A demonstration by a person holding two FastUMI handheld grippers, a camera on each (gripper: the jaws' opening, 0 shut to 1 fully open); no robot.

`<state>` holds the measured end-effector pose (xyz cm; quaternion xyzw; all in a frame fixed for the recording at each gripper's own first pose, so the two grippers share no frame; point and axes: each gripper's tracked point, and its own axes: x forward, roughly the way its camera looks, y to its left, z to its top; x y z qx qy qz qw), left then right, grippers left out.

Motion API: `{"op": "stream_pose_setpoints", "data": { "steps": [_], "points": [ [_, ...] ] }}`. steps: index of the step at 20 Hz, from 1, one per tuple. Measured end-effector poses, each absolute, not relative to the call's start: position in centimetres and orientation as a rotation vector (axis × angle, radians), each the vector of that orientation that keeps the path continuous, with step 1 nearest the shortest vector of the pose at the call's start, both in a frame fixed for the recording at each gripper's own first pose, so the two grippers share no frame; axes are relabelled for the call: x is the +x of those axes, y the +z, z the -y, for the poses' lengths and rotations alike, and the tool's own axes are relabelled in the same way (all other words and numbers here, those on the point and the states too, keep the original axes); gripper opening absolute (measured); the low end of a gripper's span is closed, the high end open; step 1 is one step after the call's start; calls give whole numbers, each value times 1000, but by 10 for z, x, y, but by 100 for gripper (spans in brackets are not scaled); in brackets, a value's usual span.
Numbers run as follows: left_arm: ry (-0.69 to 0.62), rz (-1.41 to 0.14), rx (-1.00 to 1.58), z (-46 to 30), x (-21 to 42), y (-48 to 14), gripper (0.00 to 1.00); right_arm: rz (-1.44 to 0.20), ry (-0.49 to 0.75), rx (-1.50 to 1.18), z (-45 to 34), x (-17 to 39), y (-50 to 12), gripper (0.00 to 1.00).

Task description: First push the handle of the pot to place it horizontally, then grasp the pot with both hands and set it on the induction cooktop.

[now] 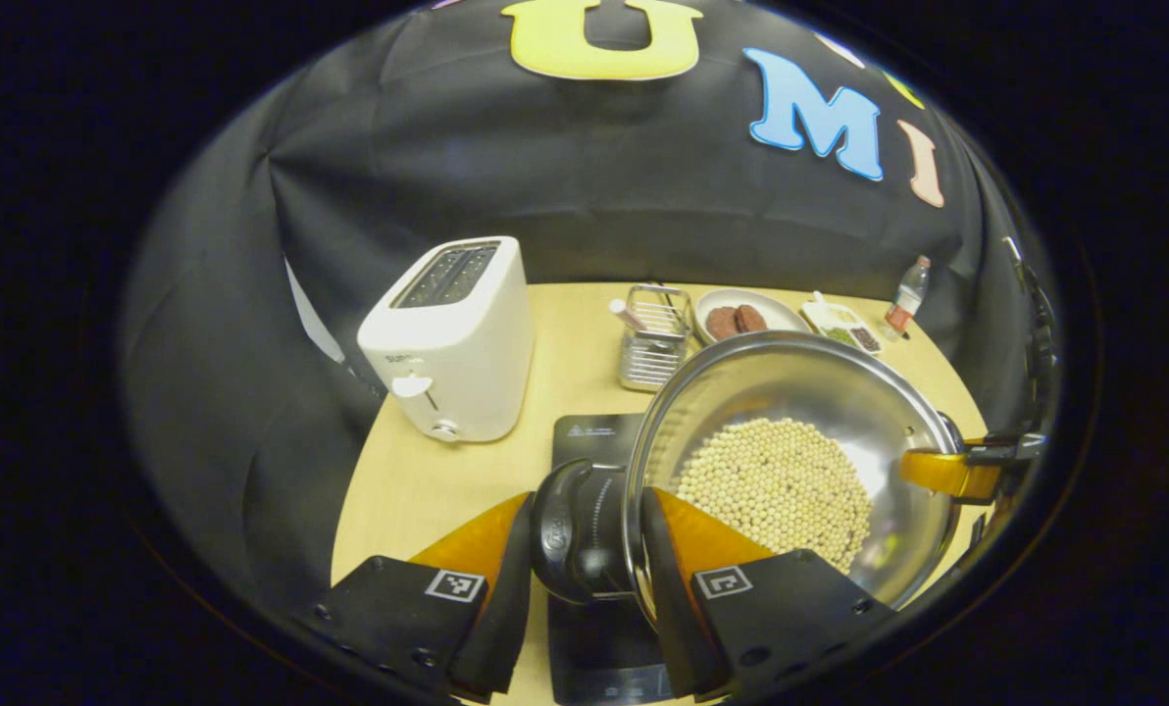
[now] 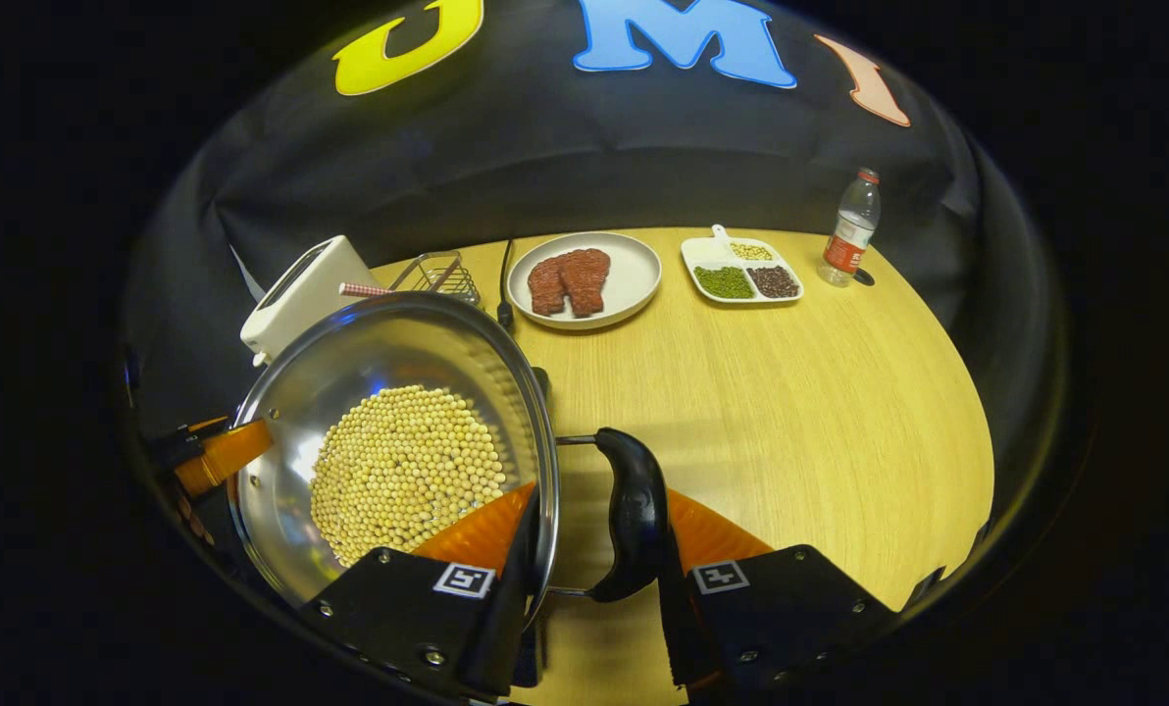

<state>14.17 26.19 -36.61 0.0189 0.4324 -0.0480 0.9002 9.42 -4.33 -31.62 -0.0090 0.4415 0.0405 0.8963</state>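
Since both claws sit at the pot's side handles, the grip pts are settled: the left claw (image 1: 584, 579) straddles the dark handle (image 1: 577, 529) w/ fingers part open, one outside the handle, one inside the rim over the beans; whether both pads actually press the handle I can't tell. The right claw (image 2: 594, 579) does likewise on the far side, one finger inside the rim, the other against the outer face of the second handle (image 2: 634, 515), gap about handle-wide; contact on the outer finger looks likely, firm clamping not certain. The pot (image 1: 790, 461) is polished steel, stiff, prob. slippery on the wall, and carries a thick layer of pale beans (image 2: 408, 471), so I judge it fairly heavy and prone to spill if tipped: keep level, lift by both handles together, not the rim. It seems raised or hovering over the black induction cooktop (image 1: 589, 436), which shows just under and beyond its left edge. Farther on the counter (image 2: 790, 392): a white toaster (image 1: 452, 338), wire rack (image 1: 655, 333), plate w/ meat (image 2: 584, 279), divided dish (image 2: 741, 270), bottle (image 2: 851, 230) near the back.
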Motion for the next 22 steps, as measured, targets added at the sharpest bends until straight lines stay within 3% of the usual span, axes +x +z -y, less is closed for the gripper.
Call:
{"op": "stream_pose_setpoints", "data": {
  "steps": [22],
  "points": [
    [-116, -924, 16, -285, 157, -396, 64, -916, 43, 7, 78, 90, -285, 58]
  ]
}}
